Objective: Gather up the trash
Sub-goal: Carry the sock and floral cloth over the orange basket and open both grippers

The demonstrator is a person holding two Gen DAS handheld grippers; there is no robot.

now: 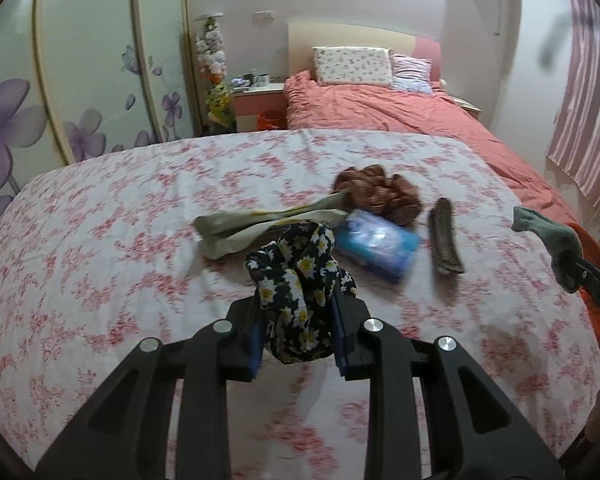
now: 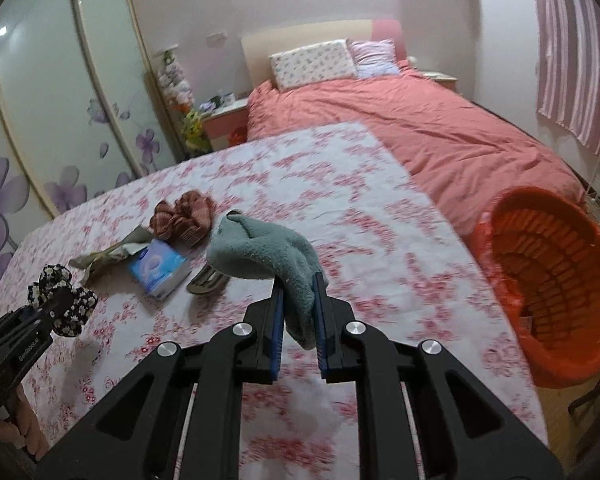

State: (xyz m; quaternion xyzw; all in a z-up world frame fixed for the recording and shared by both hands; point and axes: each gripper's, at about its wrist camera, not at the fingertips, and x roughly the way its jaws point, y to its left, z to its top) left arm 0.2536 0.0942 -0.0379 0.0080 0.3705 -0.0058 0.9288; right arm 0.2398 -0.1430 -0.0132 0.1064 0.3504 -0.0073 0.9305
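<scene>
A black cloth with yellow-white flowers [image 1: 296, 264] hangs bunched between the blue pads of my left gripper [image 1: 298, 300], which is shut on it above the flowered tablecloth [image 1: 100, 240]. My right gripper [image 2: 298, 280] is shut on a fluffy grey-green sock [image 2: 256, 252], held above the table. On the table lie a crumpled beige wrapper [image 1: 260, 224], a blue tissue pack [image 1: 376, 246], a brown knitted cloth [image 1: 380, 196] and a dark comb-like piece [image 1: 444, 240]. An orange basket [image 2: 496, 240] stands at the table's right edge, to the right of the sock.
Behind the table is a bed with a pink cover [image 2: 400, 120] and pillows. A wardrobe with purple flower doors [image 1: 80, 80] lines the left wall. A nightstand [image 1: 260, 96] stands by the bed, and striped curtains [image 2: 572, 60] hang at right.
</scene>
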